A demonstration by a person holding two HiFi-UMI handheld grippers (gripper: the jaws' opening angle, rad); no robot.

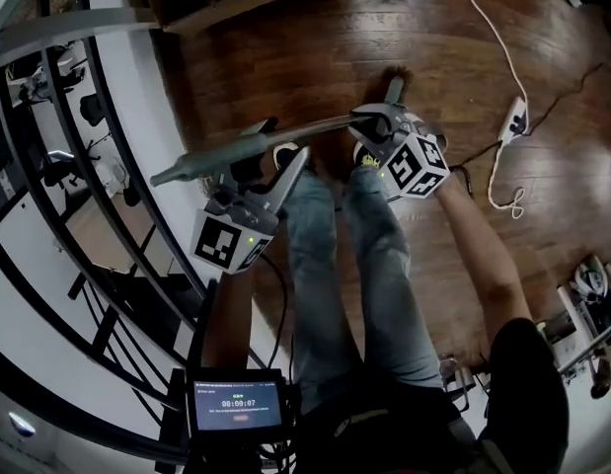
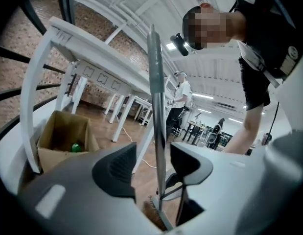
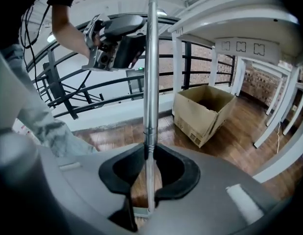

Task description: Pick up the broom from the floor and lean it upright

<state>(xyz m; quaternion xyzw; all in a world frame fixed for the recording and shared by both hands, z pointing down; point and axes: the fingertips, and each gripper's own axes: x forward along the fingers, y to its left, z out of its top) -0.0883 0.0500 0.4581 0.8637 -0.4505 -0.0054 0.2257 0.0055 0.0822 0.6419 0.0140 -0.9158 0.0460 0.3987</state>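
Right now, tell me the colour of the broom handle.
The broom handle is plain silver-grey, seen best in the right gripper view.

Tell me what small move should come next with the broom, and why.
Probably close the left gripper on the broom handle. Its jaws stand open around the handle without pressing it, so only the right gripper is clamping it.

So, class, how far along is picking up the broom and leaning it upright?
Done: the broom is raised, its handle clamped in the right tongs. In hand: the left tongs stand open around the handle. Left: leaning it upright; it hangs tilted, against nothing visible.
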